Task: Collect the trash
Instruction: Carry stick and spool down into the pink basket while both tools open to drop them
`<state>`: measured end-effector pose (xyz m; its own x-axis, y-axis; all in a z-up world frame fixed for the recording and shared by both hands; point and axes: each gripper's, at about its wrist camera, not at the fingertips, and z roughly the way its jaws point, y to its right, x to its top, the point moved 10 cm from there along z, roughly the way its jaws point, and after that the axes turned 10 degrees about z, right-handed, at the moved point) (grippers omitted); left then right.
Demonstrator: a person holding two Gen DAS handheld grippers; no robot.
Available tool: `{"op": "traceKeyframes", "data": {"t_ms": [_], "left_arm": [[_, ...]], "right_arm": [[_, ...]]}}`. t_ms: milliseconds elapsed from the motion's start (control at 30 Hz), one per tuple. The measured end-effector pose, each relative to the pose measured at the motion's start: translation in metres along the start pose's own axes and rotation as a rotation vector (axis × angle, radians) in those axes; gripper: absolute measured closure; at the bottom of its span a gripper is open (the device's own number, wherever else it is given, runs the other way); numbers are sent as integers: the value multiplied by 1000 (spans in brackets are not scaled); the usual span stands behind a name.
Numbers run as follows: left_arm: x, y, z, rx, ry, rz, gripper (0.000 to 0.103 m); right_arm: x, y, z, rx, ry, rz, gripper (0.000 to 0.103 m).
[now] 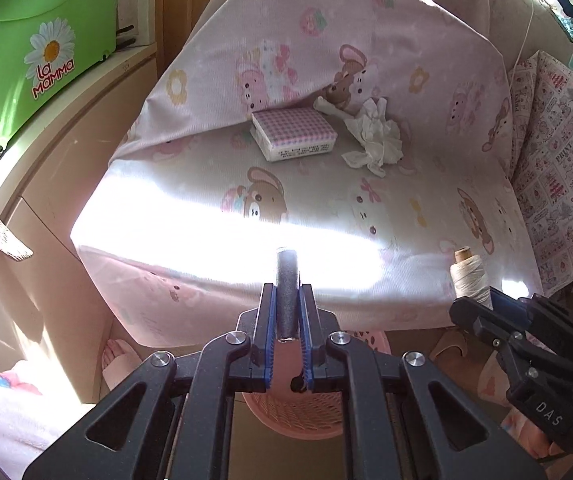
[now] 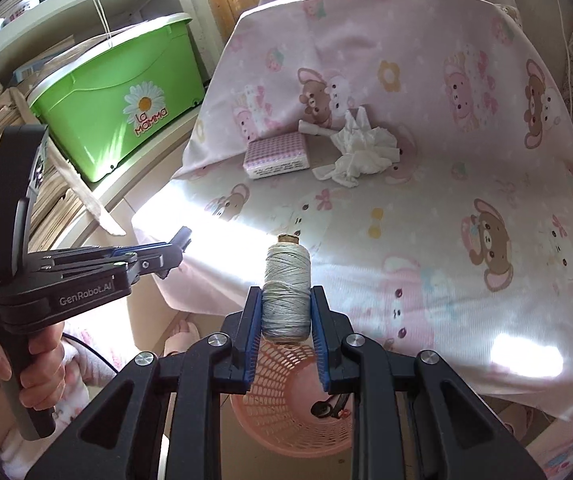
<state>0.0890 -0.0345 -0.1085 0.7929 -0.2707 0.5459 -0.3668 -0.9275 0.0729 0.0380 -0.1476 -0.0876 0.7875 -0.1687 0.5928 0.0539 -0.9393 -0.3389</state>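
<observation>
Both hands are loaded and neither load is dropped yet. The left hand-held gripper [image 1: 286,312] is clenched on a slim dark spool [image 1: 287,292], and the right hand-held gripper [image 2: 286,312] grips a spool of pale thread [image 2: 287,290] upright between its blue pads. Each hangs past the near edge of the cushioned seat [image 2: 426,280] draped in pink bear-print cloth, above the pink mesh basket [image 2: 286,412] on the floor, which already holds some small dark bits; what they are is too unclear to tell. So the collecting looks partly done: by my reading, these two spools go in next. Left on the seat, near its back edge, are the crumpled white tissues [image 1: 374,136] and, just beside them, a pink checked box [image 1: 294,134], which may or may not count as trash.
</observation>
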Motion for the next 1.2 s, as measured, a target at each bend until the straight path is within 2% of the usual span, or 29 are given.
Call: {"op": "traceKeyframes", "data": {"t_ms": [133,367,567,967,1200], "left_arm": [[-14,8,11,25,-71,56,93],[-33,21,25,-6,-160,101,93],[-53,18,47,-55,-265,55,93],[-96,17,89,-97,-459,-11,92],[-113,23,107,-90,-529,18,92]], "right_arm": [[-17,-5,4,16,-48,5,78],[-44,-6,20,-20,-117,-38,78],[-64,3,43,-47,-205,-24,78],[-112,33,91,-141,-377,5,78],[-145,55,124,-211,-486,12,78]]}}
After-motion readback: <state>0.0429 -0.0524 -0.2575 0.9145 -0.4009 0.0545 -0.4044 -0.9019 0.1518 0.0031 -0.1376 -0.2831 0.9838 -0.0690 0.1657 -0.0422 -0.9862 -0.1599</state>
